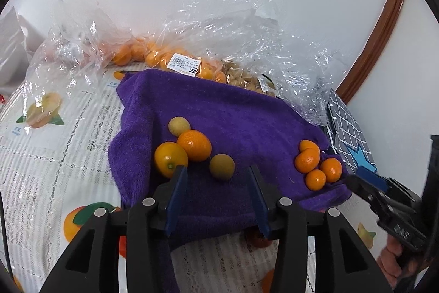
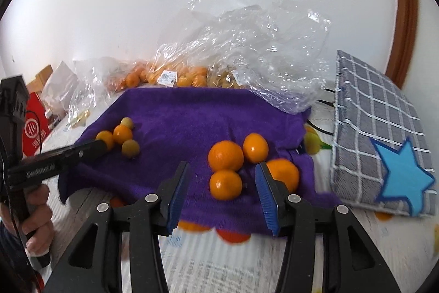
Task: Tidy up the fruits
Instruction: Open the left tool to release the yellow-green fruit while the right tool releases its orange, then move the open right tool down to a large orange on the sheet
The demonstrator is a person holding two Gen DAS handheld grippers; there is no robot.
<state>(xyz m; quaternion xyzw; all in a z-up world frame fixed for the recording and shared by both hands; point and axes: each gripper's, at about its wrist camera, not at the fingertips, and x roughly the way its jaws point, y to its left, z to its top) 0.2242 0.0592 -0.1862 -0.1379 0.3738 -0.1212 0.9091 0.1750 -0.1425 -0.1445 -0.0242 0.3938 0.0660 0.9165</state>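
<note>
We've got both grippers wide open, holding nothing. Left gripper (image 1: pixel 216 175) hangs over the purple towel (image 1: pixel 233 117) w/ a mixed fruit cluster (image 1: pixel 189 147) just ahead; right gripper (image 2: pixel 223 173) sits by four oranges (image 2: pixel 238 166). Only the right view shows the red box (image 2: pixel 34 125) and the whole checked bag (image 2: pixel 378 133); the left view shows the bagged oranges (image 1: pixel 162 59) and their label better.

Purple towel (image 1: pixel 233 111) ahead of the claws carries orange mandarins (image 2: pixel 225 156) and dull yellow-green fruits (image 1: pixel 222 167); right of it, grey white-checked cloth (image 2: pixel 378 117) with blue star.
</note>
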